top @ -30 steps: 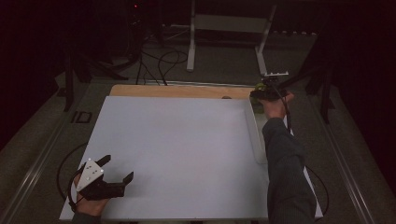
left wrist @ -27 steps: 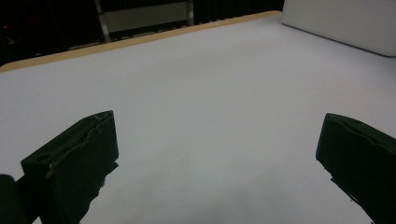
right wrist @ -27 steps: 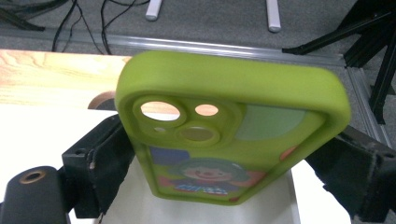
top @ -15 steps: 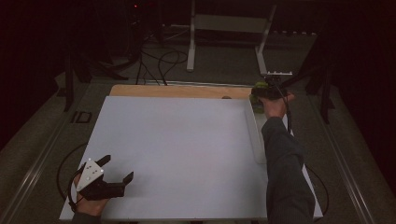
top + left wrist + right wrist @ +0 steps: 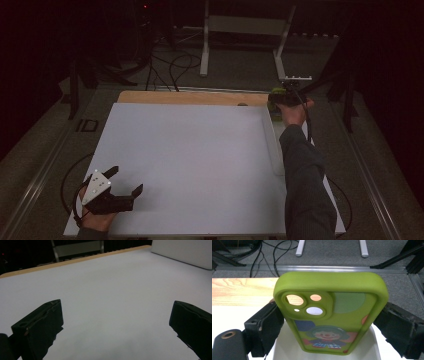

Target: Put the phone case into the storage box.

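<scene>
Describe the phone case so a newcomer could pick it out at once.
Start at the white table top and go to its far right corner, beside the wooden strip. There the right claw grips a phone case by its sides above a white tray. It is lime green, with camera cut-outs and a cartoon clown printed on it.

Table (image 5: pixel 190 97): light wood top, showing as a bare strip along the far edge. A large white sheet (image 5: pixel 190 160) lies flat on it and covers the rest, reaching to the near edge. At the right side of the sheet sits a long white tray (image 5: pixel 272 145), running from near to far, its far end close to the wooden strip. A small dark spot (image 5: pixel 242 104) lies on the wood just beyond the sheet's far edge; cannot tell what it is.
</scene>
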A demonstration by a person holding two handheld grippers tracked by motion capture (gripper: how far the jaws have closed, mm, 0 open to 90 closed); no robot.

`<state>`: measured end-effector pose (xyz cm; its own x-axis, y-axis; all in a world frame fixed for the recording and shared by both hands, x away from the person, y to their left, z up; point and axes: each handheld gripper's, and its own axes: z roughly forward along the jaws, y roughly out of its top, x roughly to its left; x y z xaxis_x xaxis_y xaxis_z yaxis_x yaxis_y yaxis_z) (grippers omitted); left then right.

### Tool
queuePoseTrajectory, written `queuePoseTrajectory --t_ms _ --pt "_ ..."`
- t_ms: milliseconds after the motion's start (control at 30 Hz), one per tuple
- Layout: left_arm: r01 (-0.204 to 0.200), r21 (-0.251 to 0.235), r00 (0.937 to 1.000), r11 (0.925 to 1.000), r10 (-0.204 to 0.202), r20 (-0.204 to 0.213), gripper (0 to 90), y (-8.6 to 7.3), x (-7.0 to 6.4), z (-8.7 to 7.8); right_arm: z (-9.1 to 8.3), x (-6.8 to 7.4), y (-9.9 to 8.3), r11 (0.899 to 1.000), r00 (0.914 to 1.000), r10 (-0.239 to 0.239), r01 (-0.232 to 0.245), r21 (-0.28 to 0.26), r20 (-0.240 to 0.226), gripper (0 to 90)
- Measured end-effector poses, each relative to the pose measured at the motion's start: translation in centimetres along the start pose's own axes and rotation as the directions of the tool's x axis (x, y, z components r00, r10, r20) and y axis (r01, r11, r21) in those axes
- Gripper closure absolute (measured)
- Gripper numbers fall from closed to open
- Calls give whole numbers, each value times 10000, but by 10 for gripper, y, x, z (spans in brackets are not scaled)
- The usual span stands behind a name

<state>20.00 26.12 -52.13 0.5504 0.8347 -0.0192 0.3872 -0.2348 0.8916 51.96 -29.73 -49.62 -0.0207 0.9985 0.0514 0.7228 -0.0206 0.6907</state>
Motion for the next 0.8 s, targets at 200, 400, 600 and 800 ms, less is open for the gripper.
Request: queuePoseTrajectory --t_ms 200,400,600,800 --pt "15 -5 10000 10000 -15 -6 0 0 1 -1 1 4 2 9998 9998 -168 167 89 90 130" --pt "14 -5 10000 10000 -14 -7 0 0 1 0 1 3 4 9995 9996 -235 233 208 131 145" --pt "17 -5 10000 10000 -17 -18 0 0 1 -1 0 4 7 9984 9993 -292 281 491 215 151" --pt "23 -14 10000 10000 -23 -17 0 0 1 -1 -3 1 8 9977 9996 -211 199 655 174 154"
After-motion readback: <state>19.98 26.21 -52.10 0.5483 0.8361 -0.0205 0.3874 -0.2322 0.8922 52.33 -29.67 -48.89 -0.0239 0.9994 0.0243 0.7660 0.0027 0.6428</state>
